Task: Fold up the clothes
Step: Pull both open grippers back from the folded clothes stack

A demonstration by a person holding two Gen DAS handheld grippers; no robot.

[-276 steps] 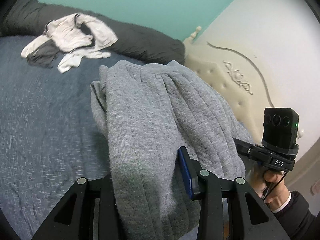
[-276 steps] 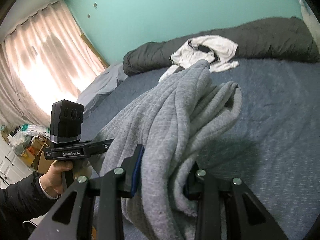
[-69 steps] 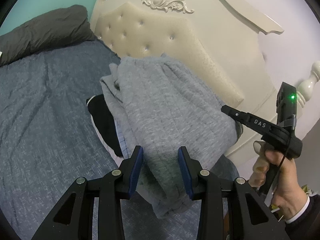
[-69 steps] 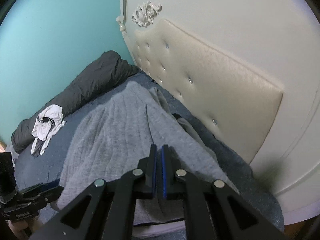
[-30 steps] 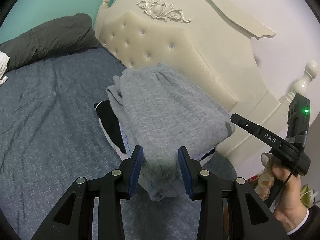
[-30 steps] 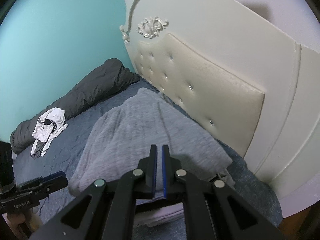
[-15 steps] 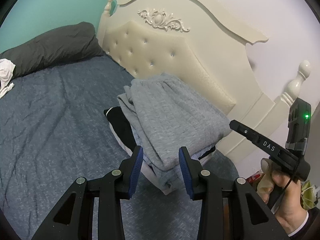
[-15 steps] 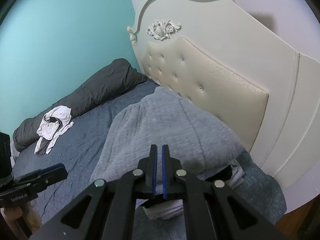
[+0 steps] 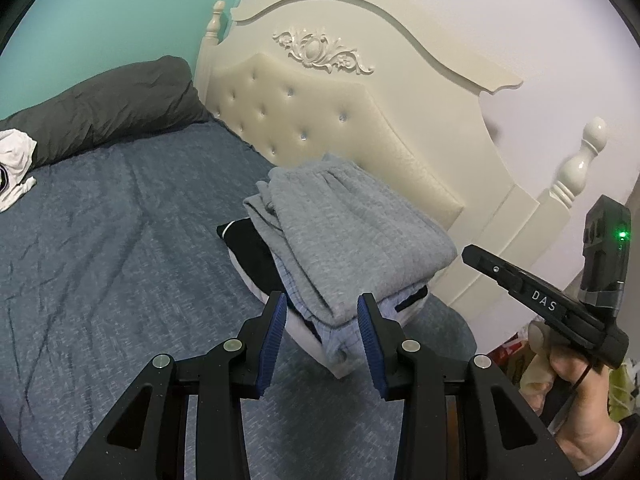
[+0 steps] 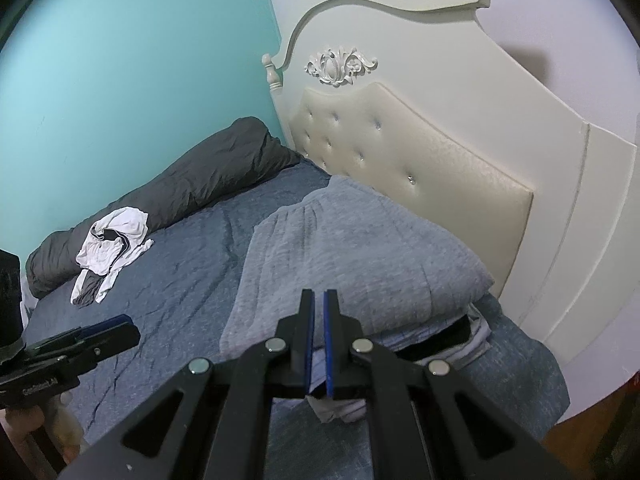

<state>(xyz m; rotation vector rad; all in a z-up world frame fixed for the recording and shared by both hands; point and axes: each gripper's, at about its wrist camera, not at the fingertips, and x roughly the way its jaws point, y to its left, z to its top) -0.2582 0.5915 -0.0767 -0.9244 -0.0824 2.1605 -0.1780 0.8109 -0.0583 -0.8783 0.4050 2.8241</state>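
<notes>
Leftmost, white clothes (image 9: 14,168) lie crumpled against the dark duvet (image 9: 100,100) on the bed (image 9: 100,264). Further right, the left gripper (image 9: 322,312) holds its jaws partly apart and empty before the folded grey garment (image 9: 356,232) topping a stack beside the headboard (image 9: 320,120). Beyond it, the right gripper (image 10: 316,312) has its jaws closed on nothing.

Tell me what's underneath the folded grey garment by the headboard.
Under the grey garment lies a stack: a black piece, a pale blue checked one and a white layer at the bottom. How far each reaches beneath is covered.
</notes>
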